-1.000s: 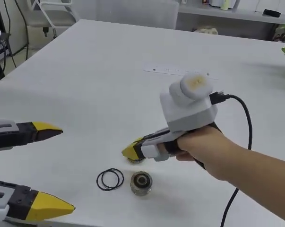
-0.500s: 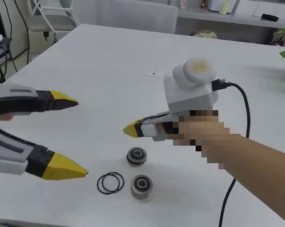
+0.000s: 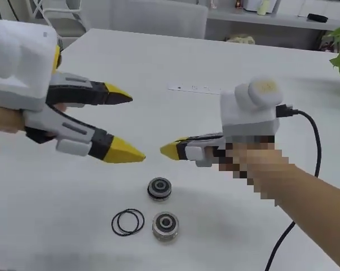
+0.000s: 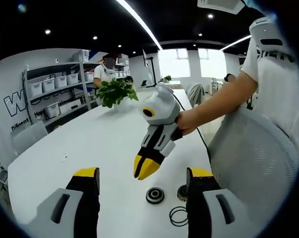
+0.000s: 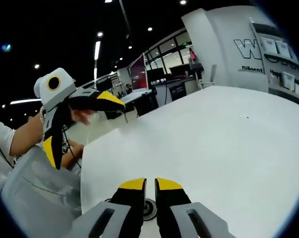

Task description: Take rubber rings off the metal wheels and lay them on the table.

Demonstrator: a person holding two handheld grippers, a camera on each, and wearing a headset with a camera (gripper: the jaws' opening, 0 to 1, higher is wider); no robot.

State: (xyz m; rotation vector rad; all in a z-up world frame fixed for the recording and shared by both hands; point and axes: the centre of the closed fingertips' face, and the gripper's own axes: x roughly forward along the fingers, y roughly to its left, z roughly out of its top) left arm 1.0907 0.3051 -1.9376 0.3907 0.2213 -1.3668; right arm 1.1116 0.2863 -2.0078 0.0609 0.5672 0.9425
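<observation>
Head view: far wheel [image 3: 159, 188] and near wheel [image 3: 166, 224] on the table [image 3: 158, 62], rubber rings [image 3: 128, 222] beside the near one. Left gripper view: my left gripper [image 4: 143, 174], jaws spread, frames the far wheel. Right gripper view: right gripper [image 5: 144, 184], jaws pressed together, far wheel, I reckon, just beneath.

Your desk [image 3: 158, 68] is smooth, matt white. The far wheel [image 3: 159, 188] and near wheel [image 3: 166, 224] are dull grey metal. The loose rings [image 3: 128, 222] are thin black rubber. Your left gripper [image 3: 135, 129] and right gripper [image 3: 165, 150] are matt white plastic, with yellow-tipped jaws.
</observation>
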